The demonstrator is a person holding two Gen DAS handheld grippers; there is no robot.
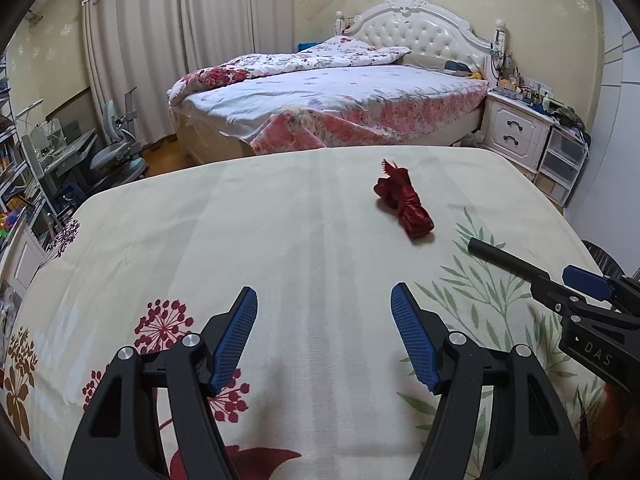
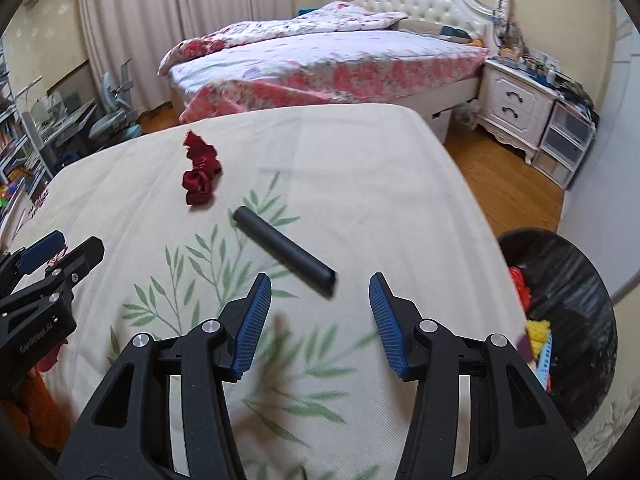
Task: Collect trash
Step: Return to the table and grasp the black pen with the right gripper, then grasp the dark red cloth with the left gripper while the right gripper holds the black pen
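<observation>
Bedroom table cloth (image 2: pixel 360 184) ahead of both spread, empty grippers, left gripper (image 1: pixel 324 336) and right gripper (image 2: pixel 320 320), bears a red wad (image 2: pixel 200 172) and black tube (image 2: pixel 284 252); the bin (image 2: pixel 576 280) beside the right one holds colourful scraps.

left gripper (image 1: pixel 324 336): matte black angular arms with cut-out slots
right gripper (image 2: pixel 320 320): the same black frame
fingers (image 1: pixel 236 340): blue ribbed pads on the inner faces
pivots: round silver screw heads at each linkage
markings: pale lettering on the black housings, too small to read surely
</observation>
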